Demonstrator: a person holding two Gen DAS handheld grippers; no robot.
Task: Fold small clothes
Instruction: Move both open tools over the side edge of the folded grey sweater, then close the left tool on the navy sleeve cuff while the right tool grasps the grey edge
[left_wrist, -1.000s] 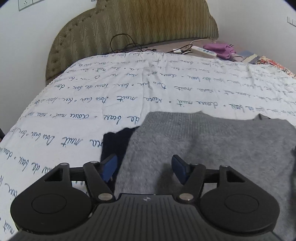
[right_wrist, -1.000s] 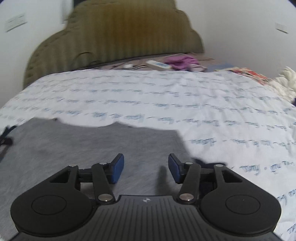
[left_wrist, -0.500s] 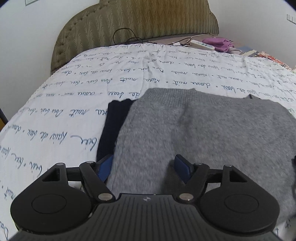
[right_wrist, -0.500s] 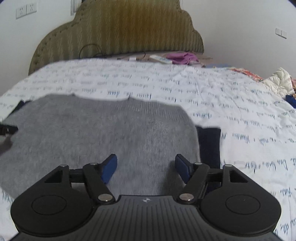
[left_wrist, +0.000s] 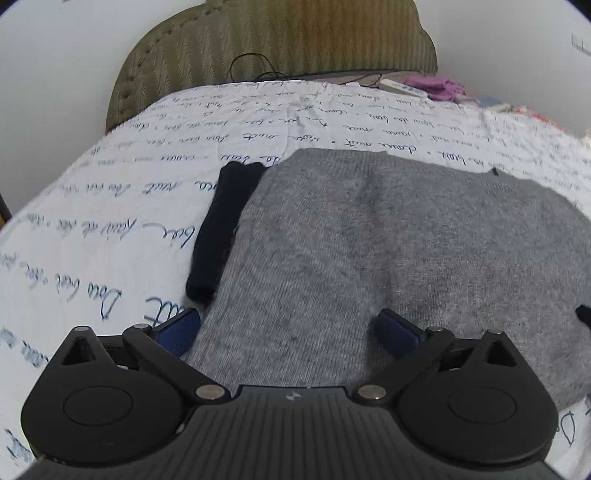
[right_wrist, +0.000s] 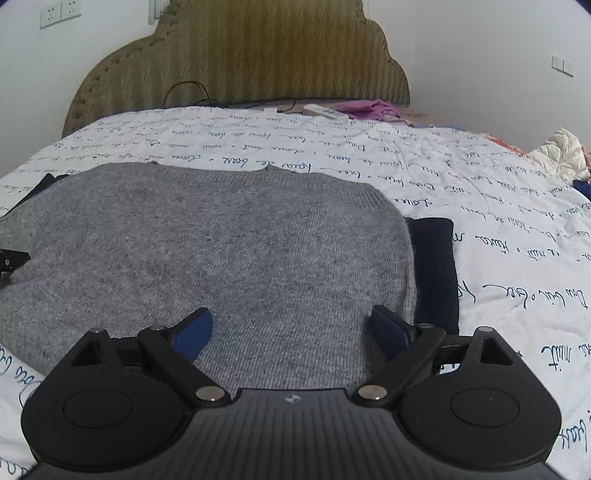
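A grey knitted sweater lies flat on the bed, folded over so that a dark navy part sticks out at each side. My left gripper hovers over the sweater's near left edge, jaws opening wide, pads pressing on nothing. My right gripper hovers over the near right part of the sweater, jaws also opening, nothing pinched. A black tip of the other gripper shows at the edge of each view.
The bed has a white bedspread with blue script and an olive padded headboard. By the headboard lie black cables, a white remote and a purple cloth. More clothes lie at the far right.
Both grippers have drawn back toward the sweater's near edge and sunk a little. Their jaws have spread much wider. The sweater now fills more of each view.
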